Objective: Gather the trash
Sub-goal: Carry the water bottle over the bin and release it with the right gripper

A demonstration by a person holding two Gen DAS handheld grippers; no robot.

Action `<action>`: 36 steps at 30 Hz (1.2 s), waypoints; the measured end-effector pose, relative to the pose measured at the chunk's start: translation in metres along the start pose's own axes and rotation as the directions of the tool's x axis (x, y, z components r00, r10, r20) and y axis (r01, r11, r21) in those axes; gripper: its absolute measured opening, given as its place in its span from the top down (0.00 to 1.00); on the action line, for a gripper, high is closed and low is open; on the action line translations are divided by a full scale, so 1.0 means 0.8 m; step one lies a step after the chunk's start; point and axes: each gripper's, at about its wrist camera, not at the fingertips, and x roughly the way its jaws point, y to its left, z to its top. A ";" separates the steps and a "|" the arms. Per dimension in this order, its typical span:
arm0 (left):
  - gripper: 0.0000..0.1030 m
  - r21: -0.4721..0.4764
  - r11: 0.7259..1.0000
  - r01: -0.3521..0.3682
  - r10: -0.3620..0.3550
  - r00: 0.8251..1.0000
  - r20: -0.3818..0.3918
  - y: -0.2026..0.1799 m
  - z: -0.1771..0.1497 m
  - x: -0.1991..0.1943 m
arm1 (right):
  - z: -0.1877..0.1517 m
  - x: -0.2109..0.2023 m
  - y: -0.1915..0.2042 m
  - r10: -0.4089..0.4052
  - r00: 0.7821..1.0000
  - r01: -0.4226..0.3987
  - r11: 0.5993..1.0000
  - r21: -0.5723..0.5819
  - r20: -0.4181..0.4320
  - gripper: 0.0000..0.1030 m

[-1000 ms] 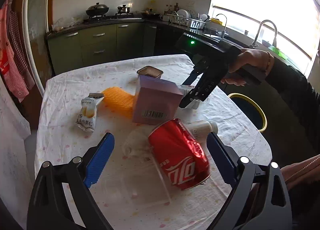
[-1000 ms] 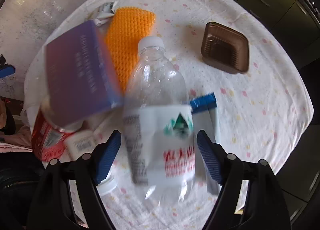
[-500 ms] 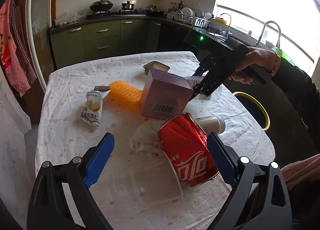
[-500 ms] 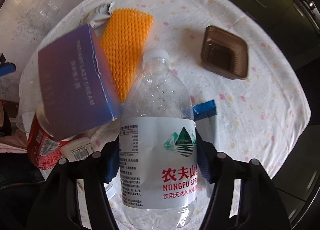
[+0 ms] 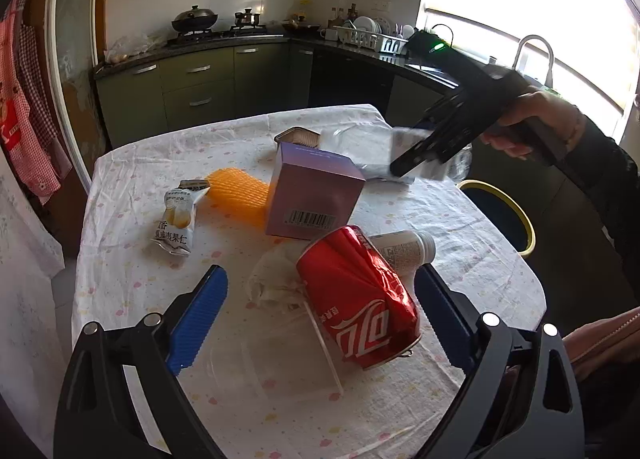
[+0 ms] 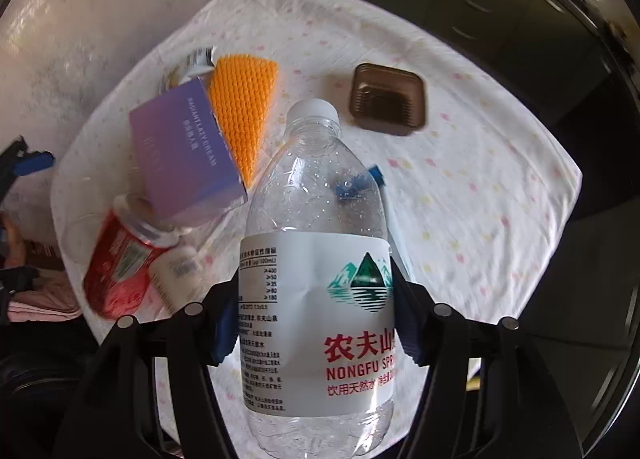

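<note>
My right gripper (image 6: 314,323) is shut on a clear plastic water bottle (image 6: 316,259) with a white label, held off the table with its white cap pointing away. In the left wrist view the right gripper (image 5: 416,163) hangs over the table's far right side with the blurred bottle (image 5: 404,143) in it. My left gripper (image 5: 320,311) stands open low over the near table, with a crushed red cola can (image 5: 356,299) lying between its fingers untouched. A purple box (image 5: 316,195), an orange mesh sleeve (image 5: 240,195) and a snack packet (image 5: 178,219) lie further back.
A white table (image 5: 120,279) with a spotted cloth also carries a brown plastic tray (image 6: 388,99), a small white bottle (image 5: 404,249), crumpled tissue (image 5: 276,283), a clear cup (image 5: 280,355) and a blue-and-white wrapper (image 6: 380,183). A yellow-rimmed bin (image 5: 500,215) stands beside the right edge.
My right gripper closed on the water bottle, lifted it off the cloth and carried it rightward, toward the bin side. The left gripper stayed nearly still.
</note>
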 end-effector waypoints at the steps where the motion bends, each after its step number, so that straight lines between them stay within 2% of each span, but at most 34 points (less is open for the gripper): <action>1: 0.09 0.003 1.000 0.001 -0.001 1.000 -0.001 -0.002 0.000 0.000 | -0.004 -0.002 0.008 -0.004 1.000 0.004 1.000 0.013 0.008 0.41; 5: 0.09 0.014 1.000 0.012 -0.012 1.000 -0.006 -0.010 -0.002 0.001 | -0.072 -0.040 -0.023 -0.032 0.999 0.028 0.991 0.127 0.029 0.41; 8: 0.09 0.028 0.999 0.025 -0.025 1.000 -0.005 -0.019 -0.003 0.001 | -0.120 -0.048 -0.050 -0.054 0.998 0.050 0.974 0.222 0.013 0.41; 12: 0.09 0.042 0.998 0.038 -0.037 0.999 -0.012 -0.029 -0.004 0.004 | -0.209 -0.040 -0.099 -0.073 0.995 0.091 0.916 0.391 -0.061 0.41; 17: 0.09 0.072 0.996 0.050 -0.049 0.999 -0.016 -0.050 -0.005 0.005 | -0.282 0.000 -0.143 -0.060 0.986 0.135 0.833 0.537 -0.155 0.41; 22: 0.09 0.101 0.994 0.041 -0.039 0.999 -0.017 -0.065 -0.004 0.001 | -0.313 0.040 -0.179 -0.064 0.977 0.177 0.778 0.602 -0.204 0.41; 26: 0.08 0.108 0.994 0.027 -0.025 1.000 -0.018 -0.069 -0.002 0.000 | -0.319 0.056 -0.197 -0.101 0.978 0.196 0.756 0.624 -0.184 0.41; 27: 0.08 0.108 0.994 0.025 -0.023 1.000 -0.020 -0.069 -0.001 0.001 | -0.319 0.056 -0.199 -0.117 0.977 0.203 0.755 0.624 -0.176 0.40; 30: 0.07 0.109 0.994 0.022 -0.019 0.999 -0.029 -0.070 0.001 0.006 | -0.324 0.051 -0.205 -0.167 0.971 0.239 0.724 0.648 -0.172 0.28; 33: 0.07 0.113 0.993 0.022 -0.017 0.999 -0.040 -0.072 0.001 0.013 | -0.335 0.034 -0.205 -0.166 0.978 0.208 0.696 0.687 -0.129 0.28; 36: 0.06 0.116 0.993 0.012 -0.006 0.999 -0.050 -0.071 0.004 0.020 | -0.335 0.019 -0.191 -0.181 0.979 0.197 0.690 0.697 -0.097 0.28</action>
